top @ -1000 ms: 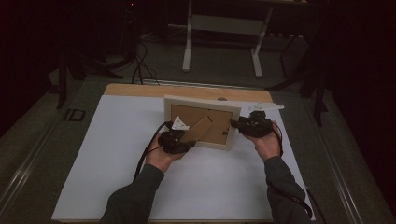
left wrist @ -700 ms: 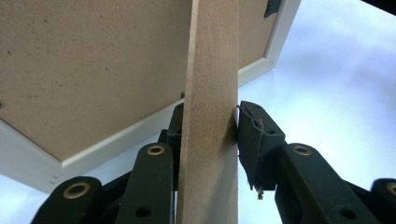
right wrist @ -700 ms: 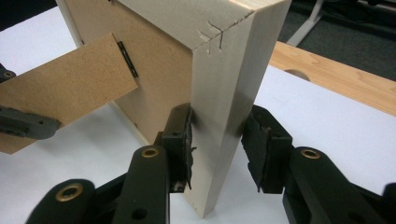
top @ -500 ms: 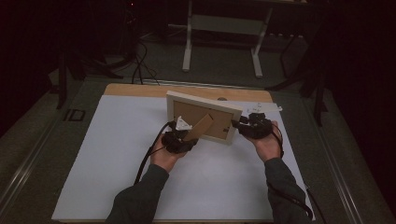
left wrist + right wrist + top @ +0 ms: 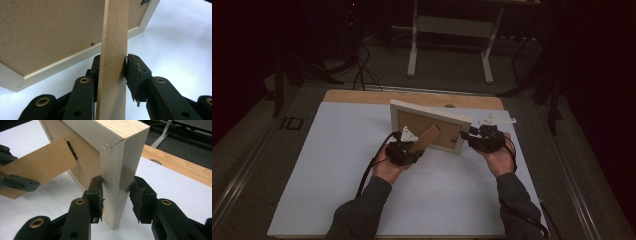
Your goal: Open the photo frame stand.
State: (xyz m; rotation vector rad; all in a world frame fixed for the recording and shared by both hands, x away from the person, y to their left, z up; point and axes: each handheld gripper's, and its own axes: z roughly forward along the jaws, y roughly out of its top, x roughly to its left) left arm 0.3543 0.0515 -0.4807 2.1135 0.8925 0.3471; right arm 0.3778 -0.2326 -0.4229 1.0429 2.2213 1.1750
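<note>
A pale wooden picture frame [image 5: 430, 114] stands tilted on the white sheet, its brown back [image 5: 50, 32] toward me. Its brown fibreboard strut [image 5: 426, 140] swings out from the back. My left gripper [image 5: 413, 146] is shut on that strut [image 5: 112, 62], a pad pressing each side. My right gripper [image 5: 465, 136] is shut on the frame's right-hand side piece [image 5: 117, 170], low down near its corner. In the right gripper view the strut [image 5: 37, 162] reaches left to the left gripper [image 5: 15, 182].
The white sheet [image 5: 337, 165] covers most of the table, with a bare wooden strip [image 5: 362, 96] along the far edge. Small white scraps [image 5: 494, 120] lie behind my right hand. Beyond the table are a stand's pale legs [image 5: 413, 50] and cables on the dark floor.
The frame has tipped a little more upright and turned slightly, its top edge now angled. Both hands stay almost where they were.
</note>
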